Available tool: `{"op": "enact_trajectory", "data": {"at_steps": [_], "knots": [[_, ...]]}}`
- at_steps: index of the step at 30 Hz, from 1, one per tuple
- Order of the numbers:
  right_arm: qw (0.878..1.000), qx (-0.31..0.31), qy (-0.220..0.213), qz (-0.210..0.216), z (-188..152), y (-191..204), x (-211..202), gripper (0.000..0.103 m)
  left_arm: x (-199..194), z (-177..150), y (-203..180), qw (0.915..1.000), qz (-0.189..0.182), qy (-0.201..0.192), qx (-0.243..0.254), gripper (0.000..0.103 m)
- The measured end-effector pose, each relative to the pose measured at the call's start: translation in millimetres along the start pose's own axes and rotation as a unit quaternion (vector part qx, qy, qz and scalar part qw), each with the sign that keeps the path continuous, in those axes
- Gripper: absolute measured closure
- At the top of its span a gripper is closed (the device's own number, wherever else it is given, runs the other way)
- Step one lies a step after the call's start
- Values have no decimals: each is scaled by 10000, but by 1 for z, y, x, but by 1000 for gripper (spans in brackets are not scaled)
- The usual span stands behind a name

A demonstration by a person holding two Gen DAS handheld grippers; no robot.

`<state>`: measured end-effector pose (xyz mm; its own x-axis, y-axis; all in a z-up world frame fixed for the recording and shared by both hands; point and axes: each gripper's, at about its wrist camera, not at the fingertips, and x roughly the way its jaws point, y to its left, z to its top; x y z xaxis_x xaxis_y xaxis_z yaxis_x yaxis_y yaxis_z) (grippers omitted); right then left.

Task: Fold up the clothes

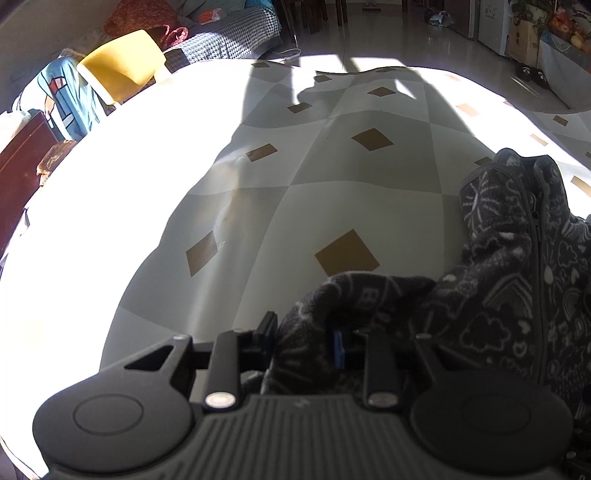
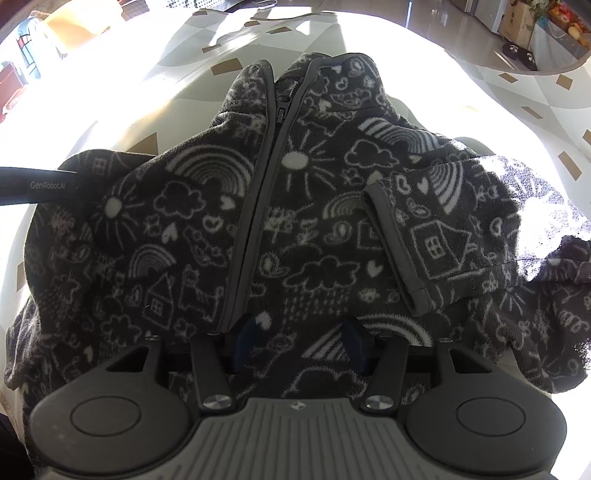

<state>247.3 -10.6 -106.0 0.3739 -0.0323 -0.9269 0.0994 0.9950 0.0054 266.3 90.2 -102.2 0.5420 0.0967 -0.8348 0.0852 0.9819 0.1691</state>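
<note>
A dark grey fleece jacket [image 2: 314, 206] with white doodle prints and a front zip lies on the table, collar away from me. Its right sleeve is folded across the front, cuff [image 2: 397, 254] on the chest. My right gripper [image 2: 299, 343] hovers over the hem, jaws apart with fleece beneath them. In the left wrist view, my left gripper [image 1: 306, 343] has a bunched fold of the jacket's left sleeve [image 1: 354, 306] between its fingers; the rest of the jacket [image 1: 524, 258] lies to the right. The left gripper's body [image 2: 37, 184] shows at the jacket's left edge.
The table wears a grey and white checked cloth [image 1: 295, 166] with brown diamonds, half in harsh sunlight. A yellow chair [image 1: 122, 62] with draped blue clothing [image 1: 66, 96] stands beyond its far left edge. A sofa [image 1: 229, 33] and floor lie behind.
</note>
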Motion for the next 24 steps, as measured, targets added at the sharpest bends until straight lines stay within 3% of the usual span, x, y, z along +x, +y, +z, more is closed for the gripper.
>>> {"op": "enact_trajectory", "data": {"at_steps": [5,10,15,20,24], "knots": [[10000,-16,-12,-1,-1,-2,-1,51,-6,6,22,9969,621,-256,-418,76],[10000,-42,-15,-21,-1,-2,-1,51,-6,9,35,9926,1002,-289,-615,74],[10000,-65,-16,-42,-1,-1,-1,51,-7,7,35,9972,471,-171,-560,68],[9999,-97,-25,-54,0,-1,-1,51,-13,15,27,9985,107,-447,-293,37],[9999,-121,-35,-66,0,0,-1,51,-7,25,23,9991,-44,-418,-8,31]]}}
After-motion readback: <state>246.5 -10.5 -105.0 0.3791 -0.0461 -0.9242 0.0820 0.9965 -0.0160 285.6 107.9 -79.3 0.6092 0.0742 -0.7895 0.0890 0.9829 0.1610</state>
